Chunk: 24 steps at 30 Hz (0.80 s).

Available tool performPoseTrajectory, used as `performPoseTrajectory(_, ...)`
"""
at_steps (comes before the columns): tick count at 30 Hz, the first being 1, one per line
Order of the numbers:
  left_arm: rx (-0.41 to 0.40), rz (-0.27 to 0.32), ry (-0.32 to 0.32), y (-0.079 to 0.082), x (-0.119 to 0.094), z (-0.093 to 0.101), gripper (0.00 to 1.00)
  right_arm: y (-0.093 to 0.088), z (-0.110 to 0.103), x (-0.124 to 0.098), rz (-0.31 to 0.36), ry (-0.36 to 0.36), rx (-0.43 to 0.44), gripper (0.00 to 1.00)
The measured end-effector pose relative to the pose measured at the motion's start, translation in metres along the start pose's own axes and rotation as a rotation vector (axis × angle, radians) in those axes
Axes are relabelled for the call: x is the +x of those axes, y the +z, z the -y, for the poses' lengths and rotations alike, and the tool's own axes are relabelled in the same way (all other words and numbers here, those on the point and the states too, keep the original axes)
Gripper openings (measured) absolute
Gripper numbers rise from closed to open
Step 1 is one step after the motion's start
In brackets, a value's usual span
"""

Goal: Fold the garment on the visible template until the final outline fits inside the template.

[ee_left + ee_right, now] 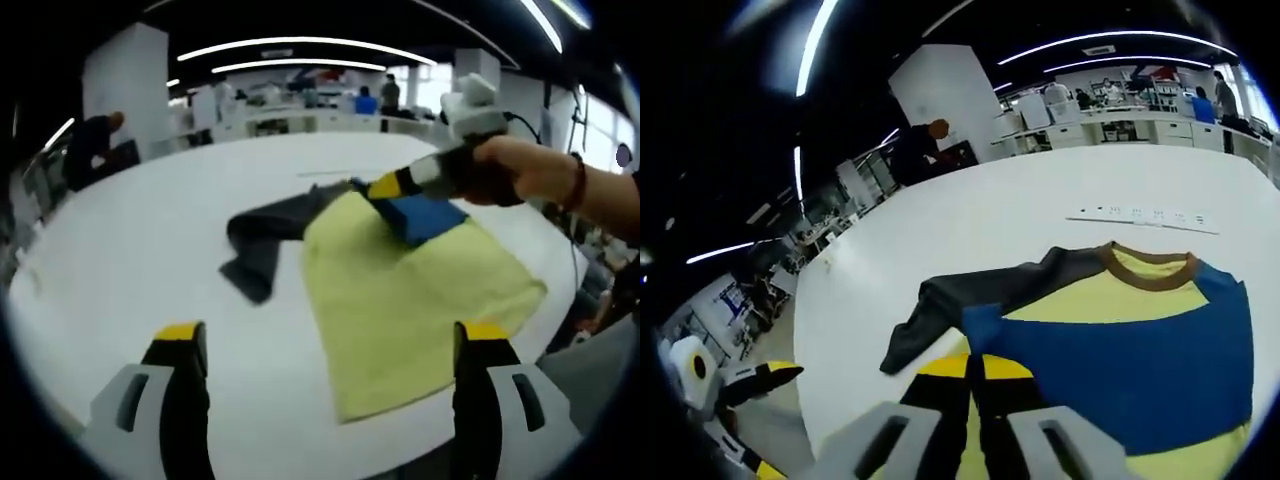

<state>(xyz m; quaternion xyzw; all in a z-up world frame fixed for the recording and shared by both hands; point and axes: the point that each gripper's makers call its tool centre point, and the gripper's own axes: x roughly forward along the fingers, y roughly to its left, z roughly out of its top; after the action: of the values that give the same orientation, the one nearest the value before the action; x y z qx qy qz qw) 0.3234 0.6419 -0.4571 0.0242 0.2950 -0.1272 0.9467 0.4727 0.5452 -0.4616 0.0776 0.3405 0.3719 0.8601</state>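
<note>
The soft, limp yellow-and-blue knit shirt with grey sleeves [1110, 340] is draping easily; the right gripper [975, 372] is pinching its folded blue edge, while the left gripper [330, 345] is hovering with jaws wide apart, best taking the hem's corner.

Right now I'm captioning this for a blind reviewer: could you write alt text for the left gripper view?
The right gripper, held in a person's hand, pinches a blue and yellow garment lying on a white table, its dark grey sleeve trailing left. The left gripper hangs open in the foreground, its yellow-tipped fingers spread wide.
</note>
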Motion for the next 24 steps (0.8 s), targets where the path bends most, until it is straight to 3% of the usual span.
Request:
performPoseTrajectory(8, -0.005, -0.006, 0.005, -0.003, -0.002, -0.002, 0.99, -0.013, -0.003, 0.009, -0.034, 0.018, -0.002, 0.0)
performPoseTrajectory(14, -0.008, -0.009, 0.007, -0.004, -0.002, -0.002, 0.99, -0.023, -0.019, 0.015, -0.066, 0.114, 0.005, 0.01)
performPoseTrajectory(17, -0.006, -0.006, 0.007, -0.003, -0.002, -0.002, 0.99, -0.026, -0.023, 0.016, -0.078, 0.127, -0.016, 0.05)
performPoseTrajectory(21, -0.006, 0.0, 0.008, -0.001, -0.001, -0.002, 0.99, -0.03, -0.018, 0.013, -0.092, 0.115, -0.033, 0.07)
performPoseTrajectory(24, -0.004, -0.002, 0.008, -0.001, -0.002, -0.003, 0.99, -0.027, -0.002, 0.008, -0.084, 0.052, -0.074, 0.1)
